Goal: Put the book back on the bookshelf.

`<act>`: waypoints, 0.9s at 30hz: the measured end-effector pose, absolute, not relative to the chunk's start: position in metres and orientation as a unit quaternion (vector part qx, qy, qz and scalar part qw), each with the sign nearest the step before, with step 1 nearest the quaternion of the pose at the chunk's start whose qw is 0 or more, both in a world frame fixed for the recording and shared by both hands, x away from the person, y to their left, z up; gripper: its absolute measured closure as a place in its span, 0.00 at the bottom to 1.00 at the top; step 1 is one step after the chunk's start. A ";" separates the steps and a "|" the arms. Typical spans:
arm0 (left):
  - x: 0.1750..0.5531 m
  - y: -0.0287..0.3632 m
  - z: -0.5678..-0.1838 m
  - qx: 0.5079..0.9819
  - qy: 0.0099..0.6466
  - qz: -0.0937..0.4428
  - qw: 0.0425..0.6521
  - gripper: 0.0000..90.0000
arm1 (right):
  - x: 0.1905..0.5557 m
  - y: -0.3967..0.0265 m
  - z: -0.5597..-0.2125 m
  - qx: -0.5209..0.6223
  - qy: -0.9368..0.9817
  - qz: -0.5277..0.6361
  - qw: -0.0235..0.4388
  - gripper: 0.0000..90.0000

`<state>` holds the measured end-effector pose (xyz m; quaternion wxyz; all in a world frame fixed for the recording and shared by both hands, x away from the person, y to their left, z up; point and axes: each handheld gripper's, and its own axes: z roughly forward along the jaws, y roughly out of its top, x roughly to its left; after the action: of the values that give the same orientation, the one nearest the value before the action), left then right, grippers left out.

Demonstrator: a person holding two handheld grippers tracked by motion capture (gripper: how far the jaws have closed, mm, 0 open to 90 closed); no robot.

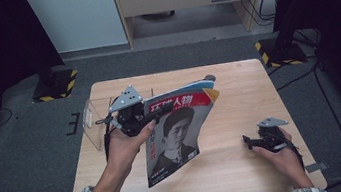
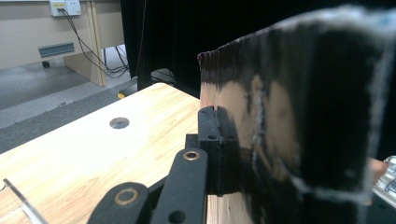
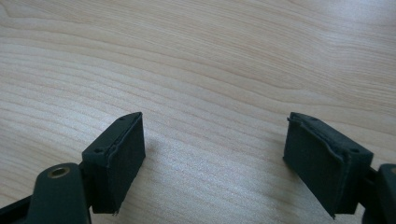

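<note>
1. The left tongs (image 1: 146, 113) are pinching a magazine (image 1: 178, 125) by its top left corner, near the spine, and hold it up above the wooden surface (image 1: 238, 162).
2. In the left gripper view, the black pad (image 2: 214, 140) presses flat against the glossy cover of the magazine (image 2: 289, 116). The jaws are pressed tight on the thin stack of pages.
3. The magazine hangs tilted. Its red top band is up by the tongs and its low corner points down toward the person's side of the surface. It does not seem to touch the wood, but that is hard to tell.
4. The right tongs (image 1: 248, 141) rest on the surface, well apart from the magazine. In the right gripper view, their two pads (image 3: 119, 158) are spread wide, and there is just bare wood between them.
5. A clear plastic holder (image 1: 92, 123) stands on the surface just beside the left hand (image 1: 124, 150), on its far left side.
6. The magazine looks light and thin. It is soft and floppy, so it bends and sags when held by one corner.
7. The cover is shiny and looks slippery, so it could slide out of a weak pinch.
8. The best place to hold it is likely near the spine, where the pages are bound and stiffest. A second pinch on the free lower edge would stop it from flopping.
</note>
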<state>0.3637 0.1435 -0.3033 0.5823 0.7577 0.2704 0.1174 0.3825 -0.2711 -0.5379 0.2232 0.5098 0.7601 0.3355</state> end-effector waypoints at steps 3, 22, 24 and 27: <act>0.361 0.149 -0.304 0.757 0.272 0.120 0.582 0.96 | 0.383 -0.271 -0.538 0.510 0.760 0.336 0.223 0.23; 0.345 0.200 -0.305 0.740 0.291 0.136 0.591 0.96 | 0.382 -0.271 -0.538 0.510 0.761 0.335 0.222 0.23; 0.344 0.205 -0.306 0.739 0.293 0.135 0.592 0.96 | 0.382 -0.271 -0.538 0.510 0.761 0.335 0.222 0.23; 0.340 0.212 -0.306 0.737 0.295 0.138 0.592 0.96 | 0.382 -0.271 -0.538 0.511 0.760 0.335 0.221 0.23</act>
<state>0.3400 0.2118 -0.3064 0.5920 0.7372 0.2949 0.1382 0.3822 -0.2708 -0.5376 0.2213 0.5106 0.7604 0.3349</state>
